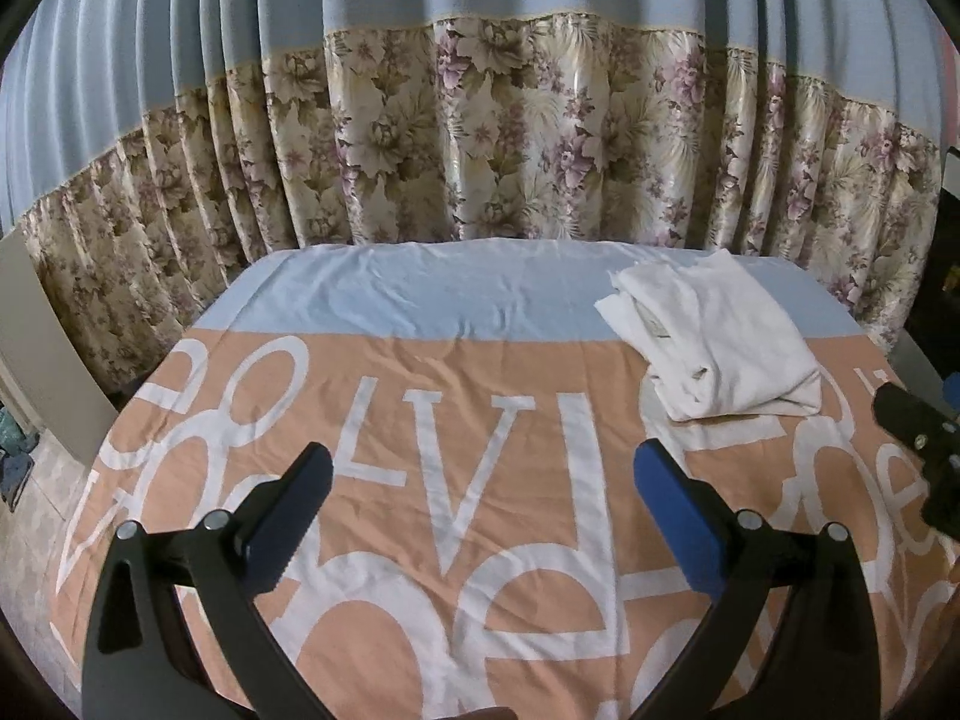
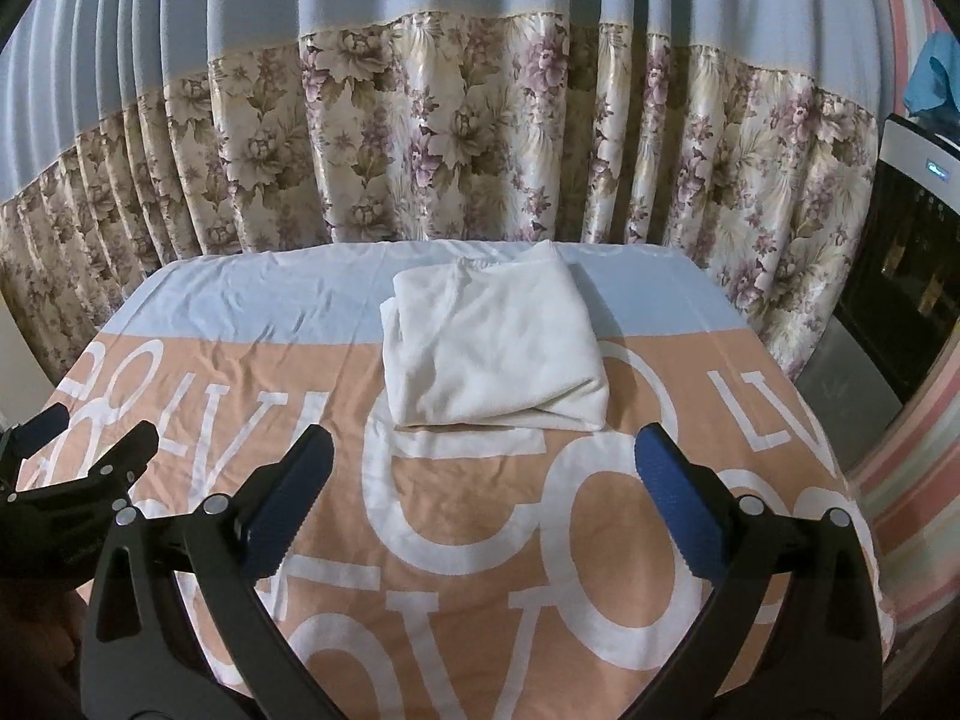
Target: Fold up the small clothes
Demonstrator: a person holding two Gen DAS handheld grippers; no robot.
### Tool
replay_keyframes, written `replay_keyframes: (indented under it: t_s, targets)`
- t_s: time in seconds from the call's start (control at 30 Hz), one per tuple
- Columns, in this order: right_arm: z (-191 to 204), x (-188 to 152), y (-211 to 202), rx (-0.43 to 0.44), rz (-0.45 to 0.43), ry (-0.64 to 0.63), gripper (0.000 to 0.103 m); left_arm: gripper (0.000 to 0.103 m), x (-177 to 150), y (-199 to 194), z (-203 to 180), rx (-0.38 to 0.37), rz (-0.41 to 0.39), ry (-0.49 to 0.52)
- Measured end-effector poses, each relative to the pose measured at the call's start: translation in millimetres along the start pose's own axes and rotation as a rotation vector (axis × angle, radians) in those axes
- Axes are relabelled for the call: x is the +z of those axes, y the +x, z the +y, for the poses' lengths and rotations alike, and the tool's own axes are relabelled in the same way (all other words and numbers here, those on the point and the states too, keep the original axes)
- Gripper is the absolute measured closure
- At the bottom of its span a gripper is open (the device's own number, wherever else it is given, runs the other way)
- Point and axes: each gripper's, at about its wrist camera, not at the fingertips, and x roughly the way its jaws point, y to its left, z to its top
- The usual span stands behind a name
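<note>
While both claws hover above tabletop [image 2: 180, 300], neither holds anything. Left claw [image 1: 480, 516]: jaws wide, over peach cloth [image 1: 540, 372] with white letters. Right claw [image 2: 483, 504]: jaws wide, likewise empty. Folded white garment [image 2: 492, 342] lies flat at far side, straddling border of blue band and peach area; right of left claw, straight ahead of right claw, apart from both. Floral curtain [image 2: 468, 138] hangs behind.

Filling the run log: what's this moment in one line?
white garment: folded, on bedspread | left tongs: open, empty | right tongs: open, empty
</note>
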Motion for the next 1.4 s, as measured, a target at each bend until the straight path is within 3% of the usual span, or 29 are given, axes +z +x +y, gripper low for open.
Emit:
replay_keyframes:
  t_s: [0.13, 1.4]
  targets:
    - [-1.9, 1.2, -0.9, 0.004, -0.002, 0.003, 0.003, 0.002, -1.2, 2.0, -2.9, 0.043, -0.001, 0.037]
    - [-7.1, 4.9, 3.8, 0.017, 0.011, 0.02, 0.003, 0.002, 3.4, 4.0, 5.1, 0.016, 0.005, 0.011]
